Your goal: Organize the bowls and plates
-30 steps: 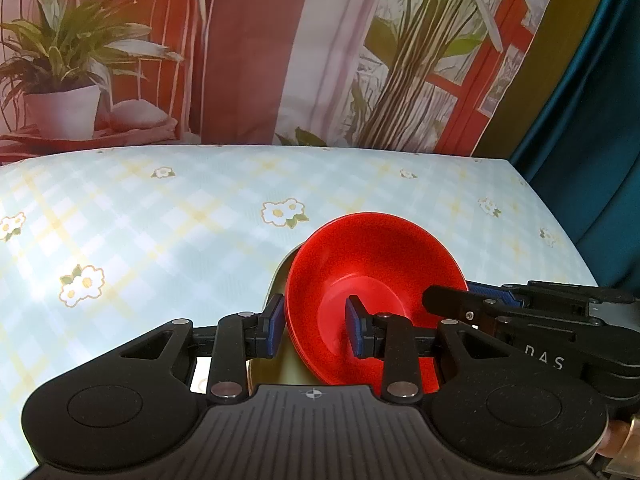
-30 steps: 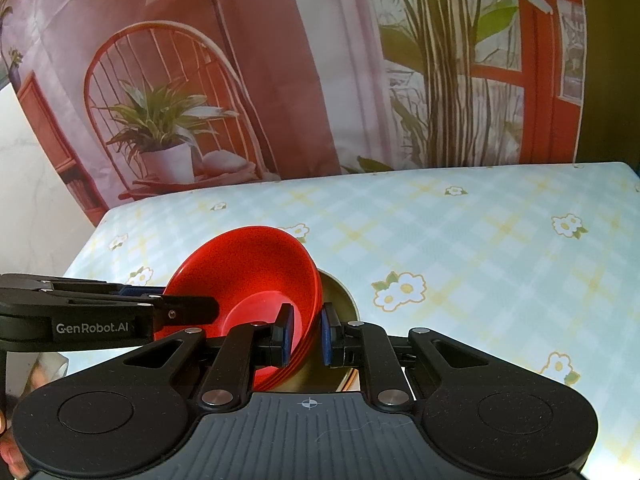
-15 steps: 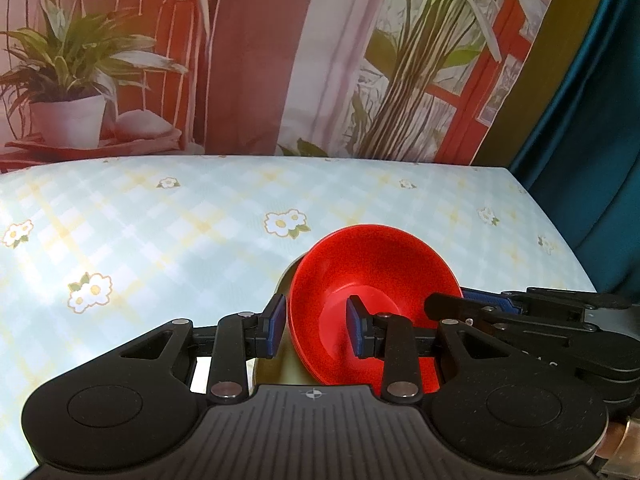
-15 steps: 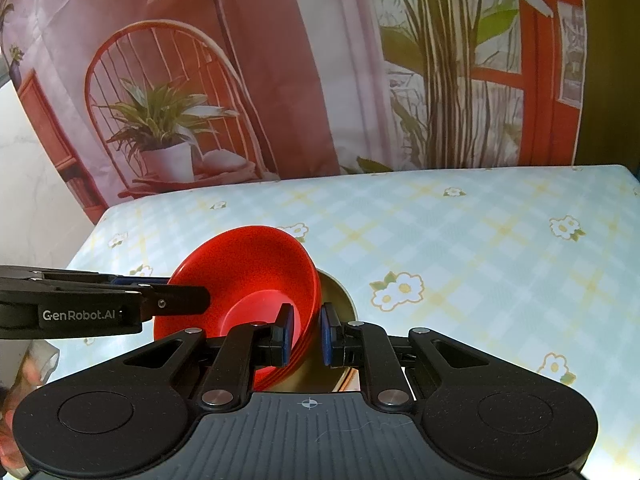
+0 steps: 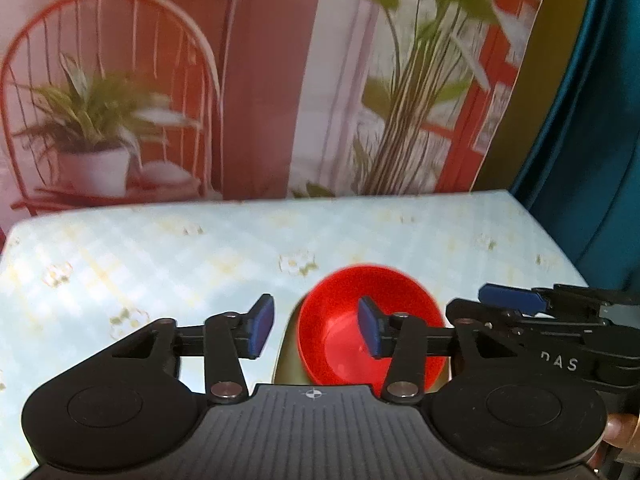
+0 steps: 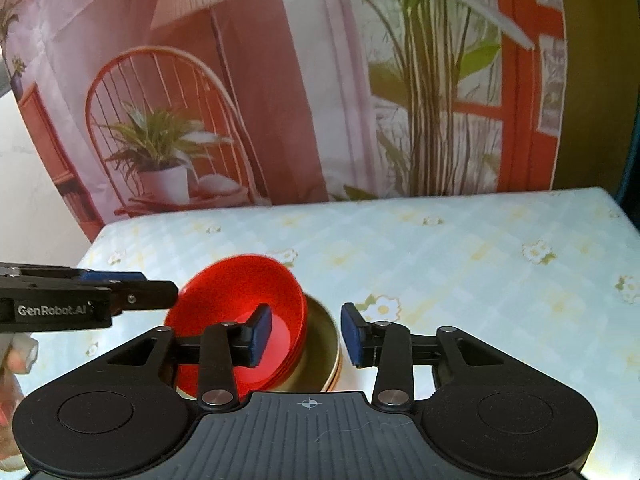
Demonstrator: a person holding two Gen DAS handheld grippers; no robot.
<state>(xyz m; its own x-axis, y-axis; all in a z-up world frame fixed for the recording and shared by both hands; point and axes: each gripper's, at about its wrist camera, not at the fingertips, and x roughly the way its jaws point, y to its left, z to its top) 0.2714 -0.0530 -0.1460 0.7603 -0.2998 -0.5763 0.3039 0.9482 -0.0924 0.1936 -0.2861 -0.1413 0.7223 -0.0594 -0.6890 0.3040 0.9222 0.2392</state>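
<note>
A stack of red bowls (image 6: 240, 304) sits inside a gold plate (image 6: 324, 340) on the flowered tablecloth; the bowls also show in the left wrist view (image 5: 360, 320), with the gold plate (image 5: 290, 356) at their left. My left gripper (image 5: 316, 330) is open, above the bowls' left rim and touching nothing. My right gripper (image 6: 306, 336) is open, above the bowls' right rim and the plate, holding nothing. Each gripper shows in the other's view, the left (image 6: 132, 294) and the right (image 5: 508, 300).
The table (image 6: 480, 280) has a pale checked cloth with flowers. A printed backdrop (image 6: 280, 120) hangs behind its far edge. A dark teal curtain (image 5: 592, 140) hangs at the right. The table's right edge is near.
Both grippers have opened and let go of the red bowls. Both have lifted and pulled back, so the bowls look smaller and lower.
</note>
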